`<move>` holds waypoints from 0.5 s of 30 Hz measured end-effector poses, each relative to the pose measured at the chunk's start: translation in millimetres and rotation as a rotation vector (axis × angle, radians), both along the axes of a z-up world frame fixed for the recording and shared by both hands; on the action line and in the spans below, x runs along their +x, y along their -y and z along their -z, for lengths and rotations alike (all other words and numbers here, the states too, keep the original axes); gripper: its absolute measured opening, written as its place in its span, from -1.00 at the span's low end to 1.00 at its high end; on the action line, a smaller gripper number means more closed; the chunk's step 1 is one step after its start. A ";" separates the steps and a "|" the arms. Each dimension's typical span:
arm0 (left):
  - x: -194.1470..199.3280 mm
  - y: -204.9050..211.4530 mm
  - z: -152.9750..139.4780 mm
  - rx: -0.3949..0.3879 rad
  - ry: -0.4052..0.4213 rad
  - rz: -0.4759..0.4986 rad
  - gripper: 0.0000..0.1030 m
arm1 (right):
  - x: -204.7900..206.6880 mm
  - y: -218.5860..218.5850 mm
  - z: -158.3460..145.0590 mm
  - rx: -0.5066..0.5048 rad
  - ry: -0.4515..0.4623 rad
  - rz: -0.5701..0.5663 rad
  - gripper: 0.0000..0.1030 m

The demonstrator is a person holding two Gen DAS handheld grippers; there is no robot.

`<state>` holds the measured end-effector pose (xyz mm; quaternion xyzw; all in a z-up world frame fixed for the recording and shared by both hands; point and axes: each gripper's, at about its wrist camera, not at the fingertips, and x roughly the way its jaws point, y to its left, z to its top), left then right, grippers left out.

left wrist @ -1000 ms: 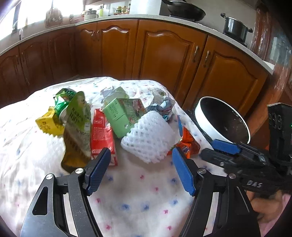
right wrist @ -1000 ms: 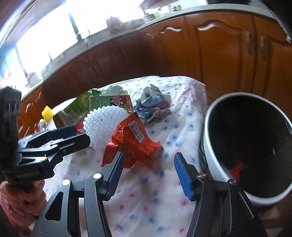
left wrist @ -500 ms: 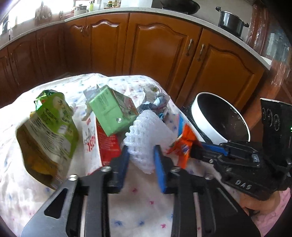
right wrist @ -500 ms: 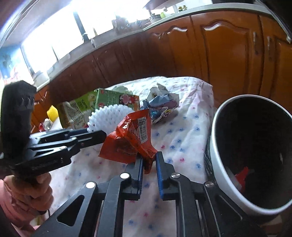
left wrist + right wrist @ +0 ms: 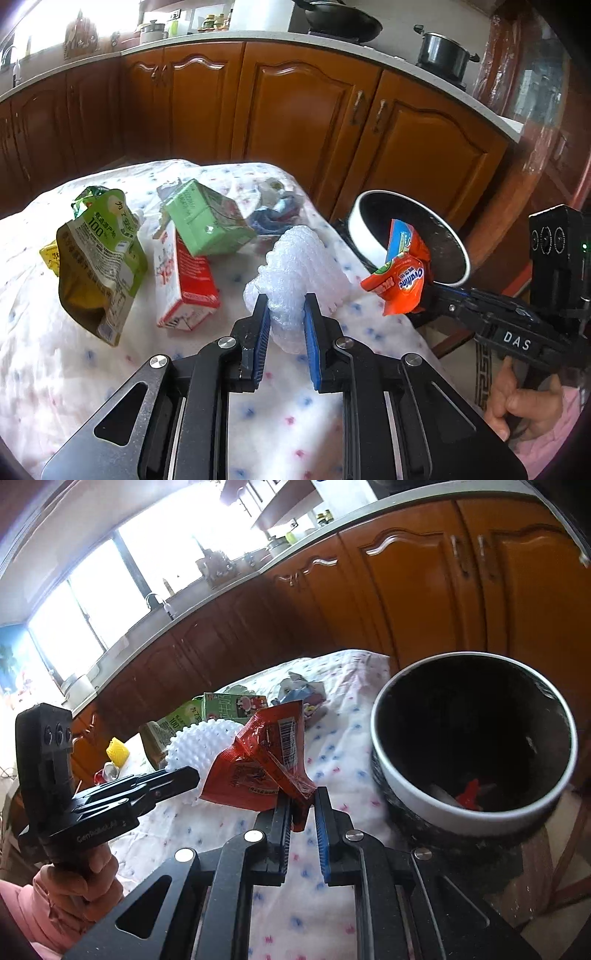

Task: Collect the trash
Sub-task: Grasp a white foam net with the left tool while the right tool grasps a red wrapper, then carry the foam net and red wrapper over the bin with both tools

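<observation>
Brown wooden cabinets (image 5: 295, 110) run behind the table, under a pale counter (image 5: 258, 37). On the counter a black pot (image 5: 443, 53) with a lid stands at the right, and a dark wok (image 5: 340, 22) is beside it. Small jars (image 5: 214, 22) stand further left. A tap (image 5: 157, 600) is near the bright window (image 5: 110, 583). A white tablecloth (image 5: 277, 424) with small red and blue marks covers the table.

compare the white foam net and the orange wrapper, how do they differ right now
The white foam net is puffy, ribbed and plain; the orange wrapper is flat, crinkled and printed. The left gripper squeezes the net; the right gripper pinches the wrapper by one corner. Both are clamped and off the cloth.
</observation>
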<state>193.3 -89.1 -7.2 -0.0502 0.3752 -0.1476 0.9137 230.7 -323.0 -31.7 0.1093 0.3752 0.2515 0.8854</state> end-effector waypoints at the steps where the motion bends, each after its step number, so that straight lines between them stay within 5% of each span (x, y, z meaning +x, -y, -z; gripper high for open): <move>1: -1.5 2.5 -1.5 -0.002 0.002 0.006 -0.68 | -2.9 2.9 -0.8 0.002 0.003 0.006 -0.76; 15: -18.7 40.4 -21.0 -0.006 0.046 0.092 -0.68 | -24.2 57.0 -13.9 0.035 0.030 0.167 -0.76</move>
